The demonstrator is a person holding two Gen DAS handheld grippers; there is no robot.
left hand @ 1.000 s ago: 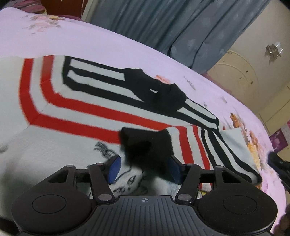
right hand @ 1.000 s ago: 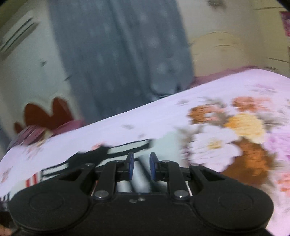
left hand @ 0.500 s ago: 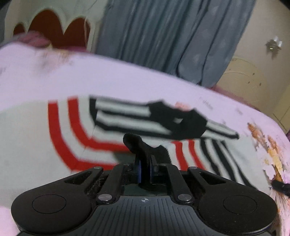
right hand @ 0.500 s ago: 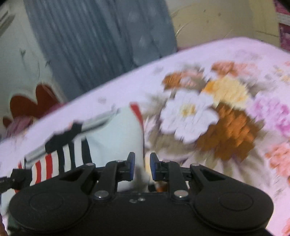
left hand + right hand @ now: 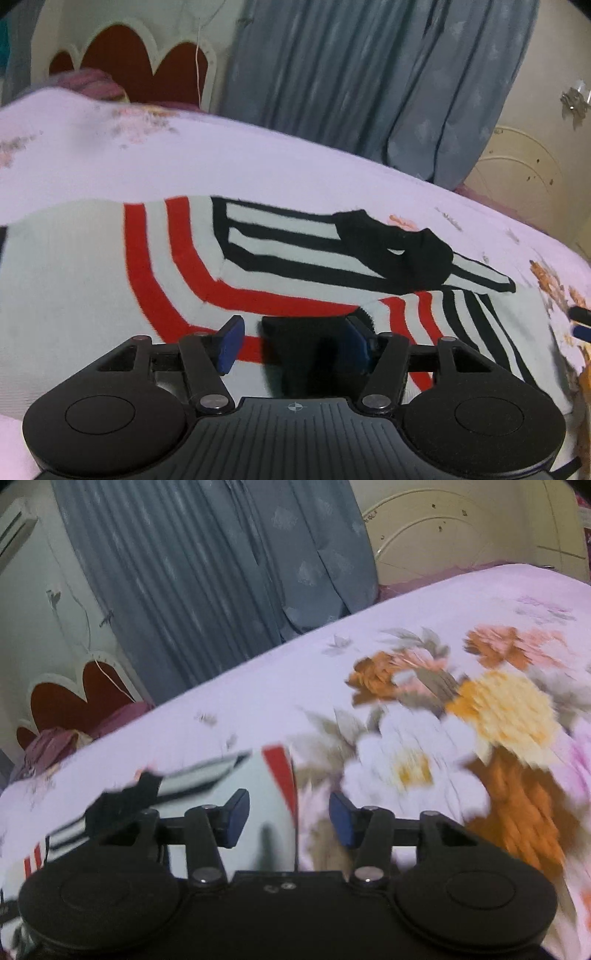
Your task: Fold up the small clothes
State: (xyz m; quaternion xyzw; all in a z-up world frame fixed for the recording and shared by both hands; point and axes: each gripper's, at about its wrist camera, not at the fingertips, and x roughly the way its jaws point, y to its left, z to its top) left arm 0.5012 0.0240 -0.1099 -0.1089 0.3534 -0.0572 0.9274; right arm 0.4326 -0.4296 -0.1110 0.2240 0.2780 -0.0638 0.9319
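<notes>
1. We see the striped sweater (image 5: 110,288) spread across the bedsheet (image 5: 258,162), bare sheet beyond at twelve o'clock.
2. Our left gripper (image 5: 291,343) has just opened; the black cuff (image 5: 299,354) lies between its jaws, released.
3. Our right gripper (image 5: 288,819) has just opened, straddling the sweater's red hem (image 5: 284,771); free floral sheet at two o'clock.

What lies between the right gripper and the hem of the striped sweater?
Nothing visible. The right gripper is open over the white, red and black striped knit sweater's red-edged hem, with only the floral pink bedsheet beside it.
</notes>
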